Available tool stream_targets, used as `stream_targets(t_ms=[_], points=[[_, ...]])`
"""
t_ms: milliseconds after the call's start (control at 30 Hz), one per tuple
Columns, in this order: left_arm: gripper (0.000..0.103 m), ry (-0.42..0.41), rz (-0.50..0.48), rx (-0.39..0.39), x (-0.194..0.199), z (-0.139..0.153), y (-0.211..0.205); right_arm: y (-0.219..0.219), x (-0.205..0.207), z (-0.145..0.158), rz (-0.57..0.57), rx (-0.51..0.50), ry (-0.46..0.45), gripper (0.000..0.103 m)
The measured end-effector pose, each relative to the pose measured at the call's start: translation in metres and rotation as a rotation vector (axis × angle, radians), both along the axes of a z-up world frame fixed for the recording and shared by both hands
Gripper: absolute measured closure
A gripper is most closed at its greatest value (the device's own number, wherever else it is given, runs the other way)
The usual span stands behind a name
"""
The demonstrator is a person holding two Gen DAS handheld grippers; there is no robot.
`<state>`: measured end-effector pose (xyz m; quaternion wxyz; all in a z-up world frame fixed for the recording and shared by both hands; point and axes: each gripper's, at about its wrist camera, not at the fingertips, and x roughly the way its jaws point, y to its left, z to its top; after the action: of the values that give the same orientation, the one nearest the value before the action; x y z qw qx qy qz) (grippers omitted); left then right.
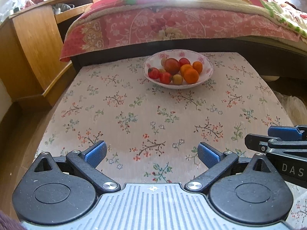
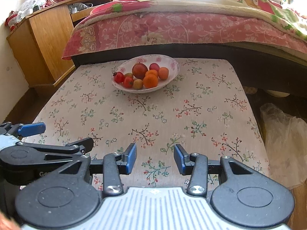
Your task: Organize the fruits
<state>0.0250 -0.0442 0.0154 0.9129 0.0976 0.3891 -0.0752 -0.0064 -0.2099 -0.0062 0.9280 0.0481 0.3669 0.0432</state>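
Observation:
A white floral bowl (image 1: 208,63) stands at the far side of the flowered tabletop (image 1: 134,115). It holds several fruits: orange tangerines (image 1: 191,75), a large red-brown fruit (image 1: 171,65), small red fruits (image 1: 153,73) and a yellowish one (image 1: 177,79). My left gripper (image 1: 152,153) hovers over the near part of the table, open wide and empty. The right wrist view shows the same bowl (image 2: 172,63) left of centre, with its tangerines (image 2: 150,81). My right gripper (image 2: 155,158) is open too, its blue pads less far apart, with nothing between them. Both grippers are far from the bowl.
A bed with a pink floral quilt (image 1: 153,25) runs just behind the table. A wooden nightstand (image 1: 36,44) stands at the back left. A crumpled plastic bag (image 2: 284,143) lies on the floor off the table's right edge. The two grippers sit close side by side.

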Motion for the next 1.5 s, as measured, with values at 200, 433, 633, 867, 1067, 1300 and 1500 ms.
stream_targets(t_ms=[200,433,633,867,1067,1300,1500], points=[[0.001,0.018,0.000,0.004,-0.0018,-0.0027,0.0006,0.0018,-0.0022,-0.0034,0.001,-0.005,0.014,0.058],[0.001,0.026,-0.002,0.006,-0.0034,-0.0035,0.0007,0.0031,-0.0045,-0.0041,0.000,-0.007,0.017,0.058],[0.001,0.032,0.001,0.007,-0.0035,-0.0043,0.0008,0.0039,-0.0058,-0.0056,0.001,-0.008,0.020,0.058],[0.001,0.040,0.000,0.010,-0.0041,-0.0059,0.0013,0.0046,-0.0056,-0.0072,0.002,-0.009,0.022,0.058],[0.002,0.039,0.001,0.010,-0.0042,-0.0059,0.0011,0.0052,-0.0062,-0.0086,0.003,-0.010,0.023,0.058],[0.002,0.033,-0.001,0.013,-0.0046,-0.0065,0.0011,0.0055,-0.0065,-0.0090,0.002,-0.009,0.023,0.058],[0.001,0.031,0.004,0.004,-0.0042,-0.0059,0.0025,0.0059,-0.0067,-0.0092,0.001,-0.006,0.018,0.058]])
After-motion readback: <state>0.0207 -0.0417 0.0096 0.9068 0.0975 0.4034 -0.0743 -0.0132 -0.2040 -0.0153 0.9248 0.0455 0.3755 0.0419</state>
